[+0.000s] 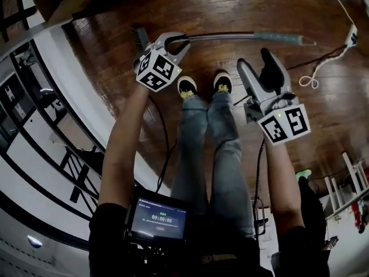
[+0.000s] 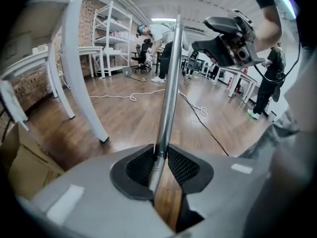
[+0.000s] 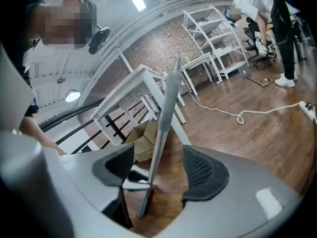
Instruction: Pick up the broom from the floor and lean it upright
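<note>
Head view, broom (image 1: 230,37): stretched across the top of the frame at 12 o'clock. Bristles (image 1: 140,37) point toward 9 o'clock and the teal sleeve (image 1: 277,37) toward 3 o'clock. Roughly level, apparently off the wooden floor (image 1: 242,4), not yet upright.
Head view, left gripper (image 1: 180,44): at 11 o'clock, clamped on the metal pole just beside the bristle end.
Head view, right gripper (image 1: 256,61): at 2 o'clock, jaws spread, just below the pole and short of the teal sleeve.
Left gripper view, grip: both pads (image 2: 185,166) pressed against the pole (image 2: 168,98), which runs from the jaws up toward 12 o'clock.
Right gripper view, grip: jaws wide apart with the pole (image 3: 161,123) passing between them, nearer the pad at 9 o'clock. The pad (image 3: 203,175) at 3 o'clock stands clear of it, so nothing is squeezed. Cardboard box (image 3: 143,138) and white table (image 3: 143,78) beyond.
Handling, judged: light, stiff and not fragile. Bare metal is smooth and likely to slip or spin in a single pinch. With only the left hold near the bristles, the long free end is apt to sag and swing.
Where to take hold, judged: a second grip farther up the pole, best on the teal sleeve for friction. Keep the bristle end low as the pivot.
</note>
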Action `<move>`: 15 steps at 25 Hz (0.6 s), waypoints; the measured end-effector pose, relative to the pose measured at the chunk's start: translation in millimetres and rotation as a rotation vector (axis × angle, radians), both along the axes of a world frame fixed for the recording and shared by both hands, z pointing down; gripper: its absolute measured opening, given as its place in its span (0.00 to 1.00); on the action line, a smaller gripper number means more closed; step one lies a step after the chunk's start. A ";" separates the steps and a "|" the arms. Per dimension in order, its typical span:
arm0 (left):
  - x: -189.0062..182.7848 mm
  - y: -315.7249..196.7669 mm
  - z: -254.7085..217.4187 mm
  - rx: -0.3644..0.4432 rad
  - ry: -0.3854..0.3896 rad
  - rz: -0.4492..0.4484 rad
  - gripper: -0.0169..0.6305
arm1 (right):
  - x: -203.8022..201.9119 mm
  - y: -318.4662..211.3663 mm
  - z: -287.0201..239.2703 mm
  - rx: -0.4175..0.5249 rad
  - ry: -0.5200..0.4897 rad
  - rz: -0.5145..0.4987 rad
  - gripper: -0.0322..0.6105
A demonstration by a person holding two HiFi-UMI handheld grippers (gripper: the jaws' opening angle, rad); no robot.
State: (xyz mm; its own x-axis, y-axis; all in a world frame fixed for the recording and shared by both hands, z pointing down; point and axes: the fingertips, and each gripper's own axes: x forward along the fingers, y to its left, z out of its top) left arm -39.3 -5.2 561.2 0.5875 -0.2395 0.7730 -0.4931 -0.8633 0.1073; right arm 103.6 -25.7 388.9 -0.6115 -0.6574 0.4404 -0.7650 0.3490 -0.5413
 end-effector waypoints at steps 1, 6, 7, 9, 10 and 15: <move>-8.5 -1.3 -6.8 0.009 0.007 -0.032 0.19 | -12.3 -17.8 -8.3 0.026 0.000 -0.017 0.54; -48.9 -7.5 -39.3 0.096 0.036 -0.240 0.19 | -101.4 -77.8 -76.6 0.231 0.002 -0.151 0.16; -59.8 -8.9 -46.6 0.108 0.038 -0.285 0.19 | -122.9 -79.3 -89.4 0.251 -0.002 -0.183 0.15; -80.4 -6.0 -63.1 0.120 0.042 -0.351 0.19 | -165.3 -76.2 -110.4 0.278 0.017 -0.258 0.14; -89.5 -3.1 -73.5 0.122 0.048 -0.378 0.19 | -184.4 -74.0 -120.1 0.287 0.032 -0.294 0.14; -145.8 -19.8 -137.1 0.164 0.132 -0.576 0.20 | -268.7 -85.0 -158.5 0.330 0.067 -0.460 0.14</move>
State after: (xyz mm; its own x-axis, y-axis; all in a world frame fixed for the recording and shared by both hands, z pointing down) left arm -185.1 -25.0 424.1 0.4163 -0.6567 0.6288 -0.8771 -0.4722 0.0875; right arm -165.1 -110.7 230.4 -0.8452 -0.4395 0.3041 -0.5232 0.7967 -0.3026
